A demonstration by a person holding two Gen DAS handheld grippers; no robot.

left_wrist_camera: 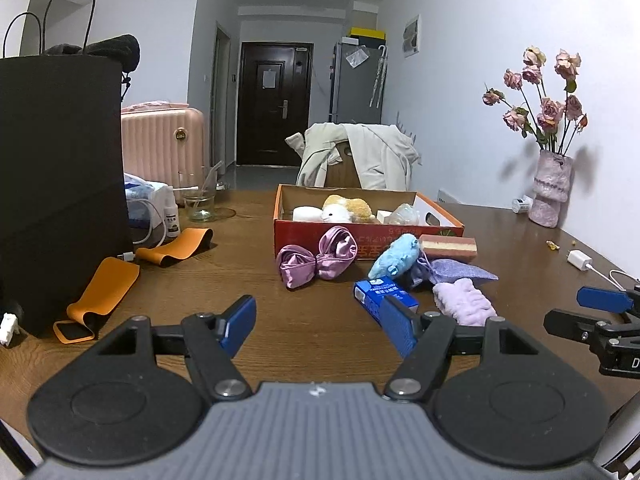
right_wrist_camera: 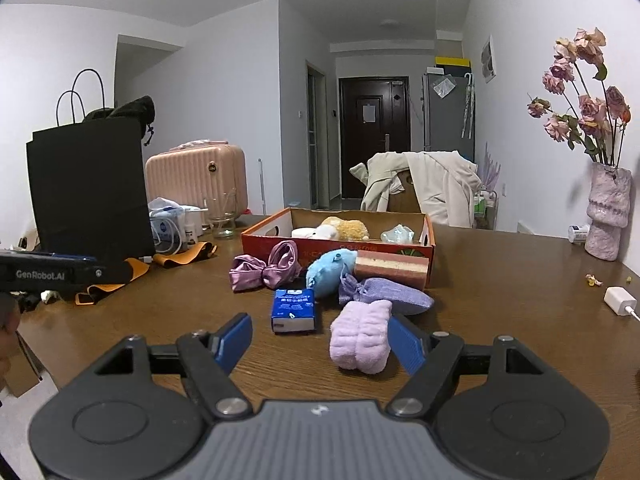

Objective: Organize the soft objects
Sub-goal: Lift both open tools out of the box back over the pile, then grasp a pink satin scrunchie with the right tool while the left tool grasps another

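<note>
An open cardboard box (left_wrist_camera: 320,236) (right_wrist_camera: 272,240) stands mid-table and holds a white and yellow plush (left_wrist_camera: 346,208) (right_wrist_camera: 340,229). In front of it lie a purple satin bow (left_wrist_camera: 316,258) (right_wrist_camera: 266,266), a blue plush (left_wrist_camera: 394,256) (right_wrist_camera: 330,270), a pink sponge block (left_wrist_camera: 448,245) (right_wrist_camera: 392,266), a lavender pouch (left_wrist_camera: 460,270) (right_wrist_camera: 388,294), a lilac fluffy sock (left_wrist_camera: 464,302) (right_wrist_camera: 362,334) and a blue tissue pack (left_wrist_camera: 380,294) (right_wrist_camera: 294,308). My left gripper (left_wrist_camera: 320,322) is open and empty above the table. My right gripper (right_wrist_camera: 322,340) is open, with the sock just inside its right finger.
A black paper bag (left_wrist_camera: 60,184) (right_wrist_camera: 90,188) stands at the left with orange straps (left_wrist_camera: 108,292) (right_wrist_camera: 120,276) beside it. A glass jar (left_wrist_camera: 200,200) and bottles sit behind. A vase of dried roses (left_wrist_camera: 550,188) (right_wrist_camera: 608,212) and a white charger (left_wrist_camera: 580,260) (right_wrist_camera: 620,300) are at the right.
</note>
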